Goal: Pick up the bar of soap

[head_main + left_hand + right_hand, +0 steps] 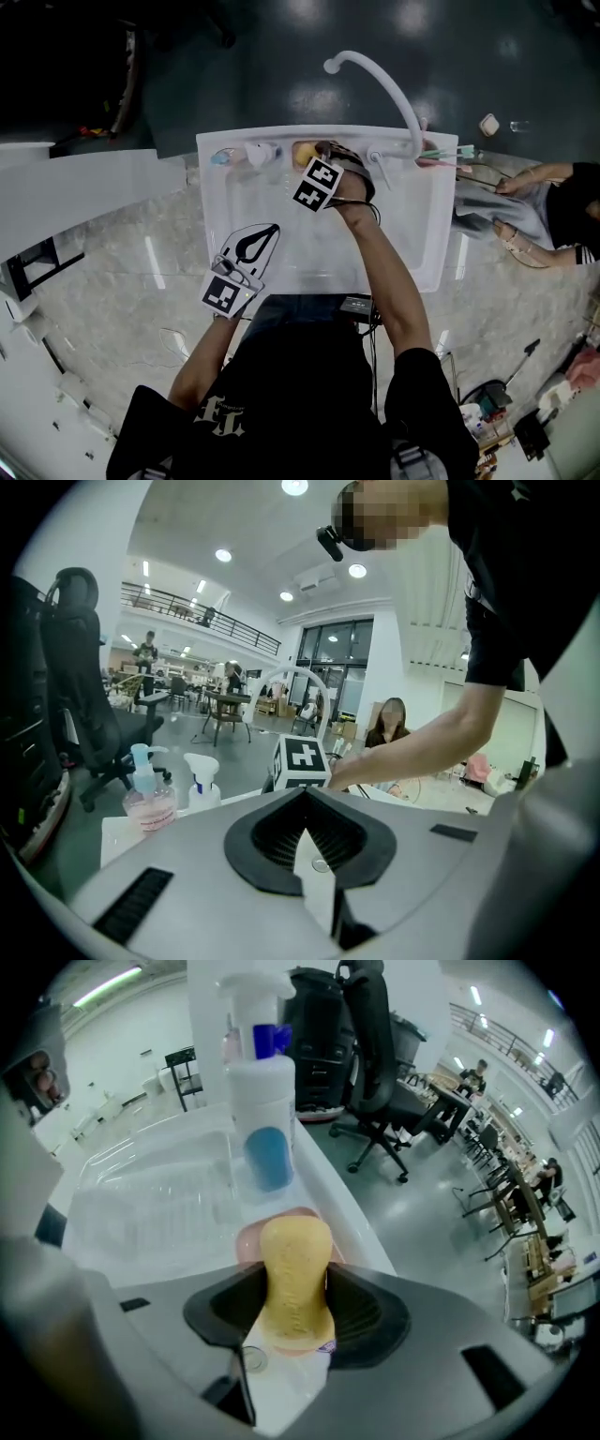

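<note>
The yellow bar of soap (pixel 293 1279) stands on end between the jaws of my right gripper (pixel 295 1314), which is shut on it just above a pink soap dish (pixel 246 1237). In the head view the soap (pixel 302 153) shows at the sink's back rim, with the right gripper (pixel 314 161) reaching over the basin to it. My left gripper (pixel 269 231) hovers over the sink's front left corner. Its black jaws meet at the tip with nothing between them, as the left gripper view (pixel 305 803) also shows.
A white sink (pixel 433 234) carries a curved faucet (pixel 375 80) at the back. A white spray bottle (pixel 262 1119) and a pink pump bottle (pixel 150 799) stand on the rim left of the soap. Toothbrushes (pixel 445 154) lie at the back right. A seated person (pixel 544 202) is further right.
</note>
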`<state>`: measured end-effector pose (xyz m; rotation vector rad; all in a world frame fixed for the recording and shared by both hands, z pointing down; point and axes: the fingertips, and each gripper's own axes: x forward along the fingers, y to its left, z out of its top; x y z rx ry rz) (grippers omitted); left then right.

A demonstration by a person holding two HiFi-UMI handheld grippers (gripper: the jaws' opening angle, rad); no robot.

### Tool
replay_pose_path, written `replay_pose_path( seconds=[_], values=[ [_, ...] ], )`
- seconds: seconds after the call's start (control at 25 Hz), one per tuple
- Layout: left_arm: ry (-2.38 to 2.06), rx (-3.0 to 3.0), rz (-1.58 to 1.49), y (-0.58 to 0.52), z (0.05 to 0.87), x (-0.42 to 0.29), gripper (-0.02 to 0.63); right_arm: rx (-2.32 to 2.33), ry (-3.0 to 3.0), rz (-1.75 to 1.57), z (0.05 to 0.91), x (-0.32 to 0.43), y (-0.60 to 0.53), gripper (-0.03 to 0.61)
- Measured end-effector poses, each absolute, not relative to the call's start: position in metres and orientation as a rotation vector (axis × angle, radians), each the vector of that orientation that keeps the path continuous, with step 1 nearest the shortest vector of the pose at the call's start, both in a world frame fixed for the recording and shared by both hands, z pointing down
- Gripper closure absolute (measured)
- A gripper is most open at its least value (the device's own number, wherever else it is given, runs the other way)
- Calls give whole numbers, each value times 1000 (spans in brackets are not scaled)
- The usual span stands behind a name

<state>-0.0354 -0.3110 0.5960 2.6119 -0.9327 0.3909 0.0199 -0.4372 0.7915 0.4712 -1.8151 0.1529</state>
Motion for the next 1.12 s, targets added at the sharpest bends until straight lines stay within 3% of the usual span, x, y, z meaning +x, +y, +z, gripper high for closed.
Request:
replay_pose_path(
  seconds=[0.44, 1.12],
  values=[
    [-986, 2658, 307, -245, 558, -57, 606, 995, -2075, 82, 675, 35, -390, 377],
    [-974, 2833, 173, -102, 478, -97, 606, 1481, -2271, 166, 506, 75, -147, 377]
  ],
)
